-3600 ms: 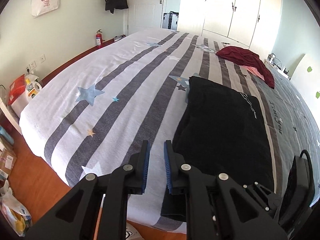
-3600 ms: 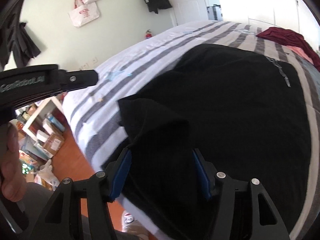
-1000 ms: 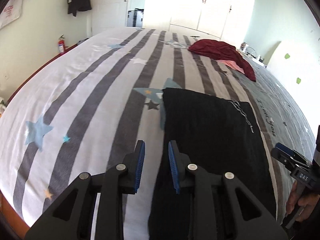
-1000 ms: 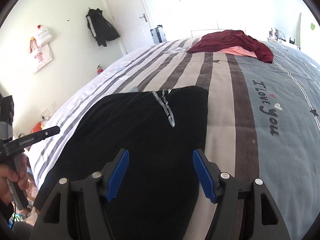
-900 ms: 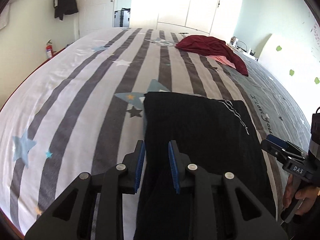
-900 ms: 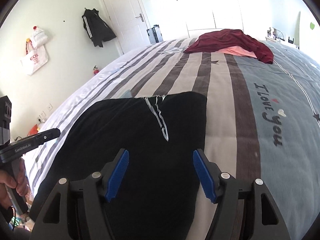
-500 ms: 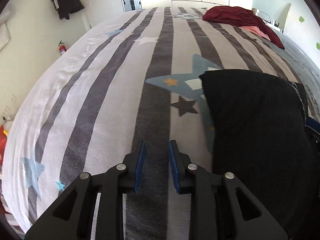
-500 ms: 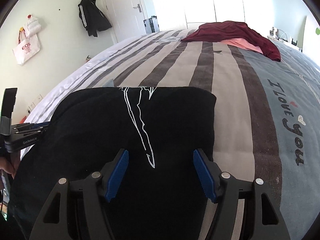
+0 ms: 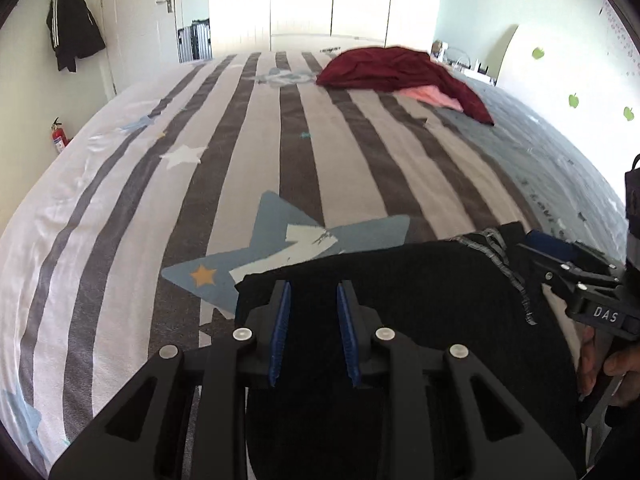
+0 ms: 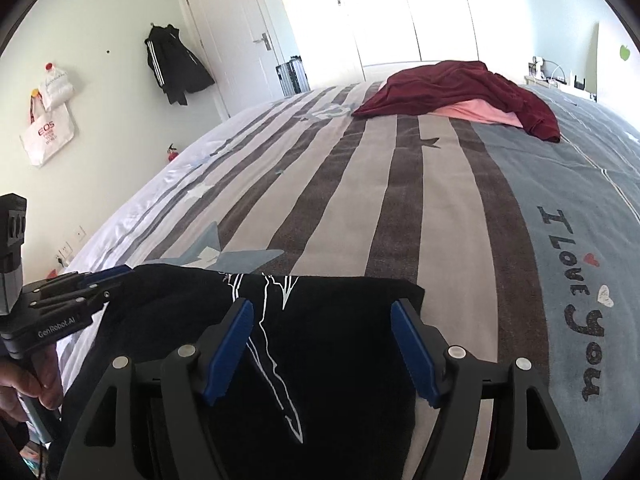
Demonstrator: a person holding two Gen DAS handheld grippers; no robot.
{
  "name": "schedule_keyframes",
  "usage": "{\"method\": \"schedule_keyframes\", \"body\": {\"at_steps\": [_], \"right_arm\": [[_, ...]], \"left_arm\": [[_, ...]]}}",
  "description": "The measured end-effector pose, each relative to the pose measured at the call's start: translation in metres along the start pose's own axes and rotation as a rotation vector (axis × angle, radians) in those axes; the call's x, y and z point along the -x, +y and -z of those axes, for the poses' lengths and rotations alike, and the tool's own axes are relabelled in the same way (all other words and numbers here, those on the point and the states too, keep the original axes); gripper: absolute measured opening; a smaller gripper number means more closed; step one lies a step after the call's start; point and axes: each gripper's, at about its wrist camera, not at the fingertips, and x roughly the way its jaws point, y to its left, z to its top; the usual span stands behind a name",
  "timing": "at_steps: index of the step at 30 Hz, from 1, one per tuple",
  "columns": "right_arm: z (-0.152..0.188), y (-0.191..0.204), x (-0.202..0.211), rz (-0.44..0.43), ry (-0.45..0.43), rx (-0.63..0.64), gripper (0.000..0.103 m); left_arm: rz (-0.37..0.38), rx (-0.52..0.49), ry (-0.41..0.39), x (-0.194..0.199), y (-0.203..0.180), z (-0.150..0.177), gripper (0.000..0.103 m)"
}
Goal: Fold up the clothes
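Lying folded on the near part of the bed, the black garment (image 10: 344, 344) shows a thin white line print on top, and its far edge covers part of a blue star on the striped bedspread (image 9: 304, 152). Over its left side hangs the left gripper (image 9: 311, 332), jaws a narrow gap apart with nothing pinched between them; I can't tell if the tips touch the cloth. Over its right corner hangs the right gripper (image 10: 330, 346), jaws spread wide and just opened a little further, the cloth below them but not squeezed. A hand (image 9: 608, 368) grips the right tool's handle. Farther up the bed a maroon garment (image 10: 460, 88) lies crumpled over something pink (image 10: 480, 114). A dark jacket (image 10: 176, 68) hangs beside the door.
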Motion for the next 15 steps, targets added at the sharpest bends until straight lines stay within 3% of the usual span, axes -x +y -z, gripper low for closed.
{"method": "schedule_keyframes", "body": {"at_steps": [2,4,10,15], "right_arm": [[0.003,0.002,-0.015,0.047,0.036,0.028,0.068],[0.008,-0.002,-0.021,0.072,0.051,0.029,0.068],[0.012,-0.037,-0.016,0.083,0.047,-0.078,0.070],[0.015,-0.037,0.008,0.045,0.023,-0.054,0.070]], "left_arm": [[-0.020,-0.001,0.026,-0.014,0.006,0.005,0.024],[-0.039,0.016,0.016,-0.014,0.012,0.007,0.034],[-0.147,0.081,0.027,-0.006,0.040,0.011,0.035],[-0.109,0.135,-0.024,0.035,0.055,0.021,0.035]]}}
